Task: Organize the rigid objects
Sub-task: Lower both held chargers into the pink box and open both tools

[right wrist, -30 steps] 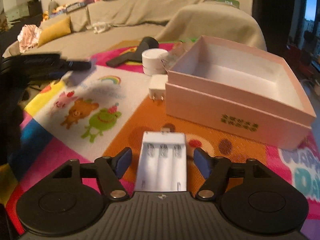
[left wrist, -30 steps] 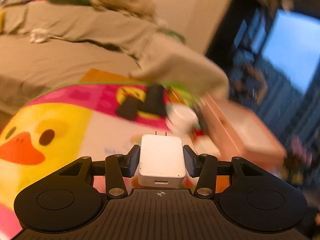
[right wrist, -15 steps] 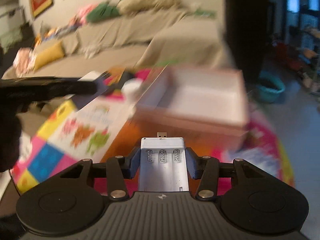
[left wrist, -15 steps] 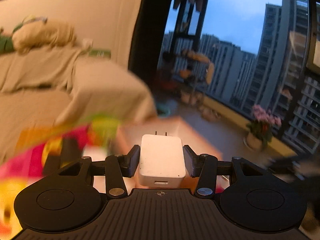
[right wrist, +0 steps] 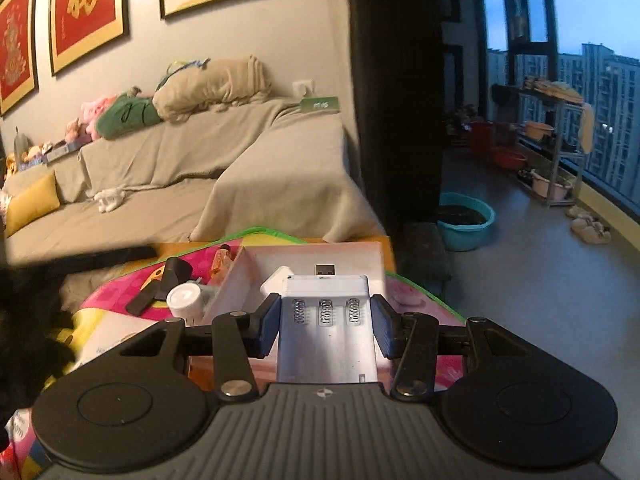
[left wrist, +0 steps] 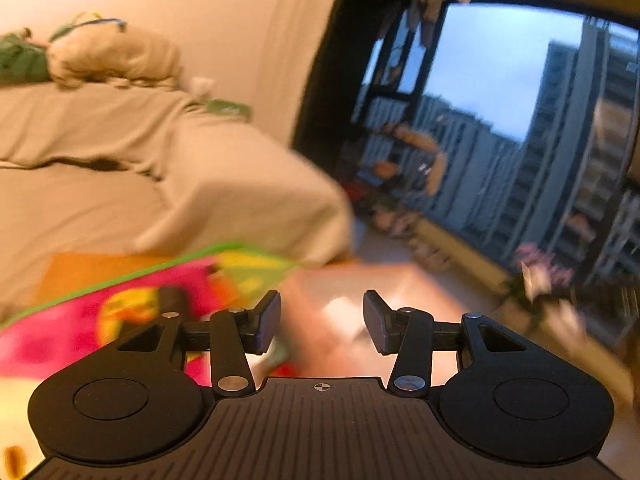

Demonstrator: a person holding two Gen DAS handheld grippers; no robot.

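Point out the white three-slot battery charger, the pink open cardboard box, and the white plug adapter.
White three-slot battery charger [right wrist: 328,344]: right wrist view, slotted face.
Pink open cardboard box [right wrist: 228,286]: right wrist view, left wall.
White plug adapter [right wrist: 274,282]: right wrist view, top face.

Our left gripper points slightly downward with its jaws apart and nothing between them. Our right gripper, also tilted slightly downward, has just closed, both pads pressing the sides of the white battery charger.
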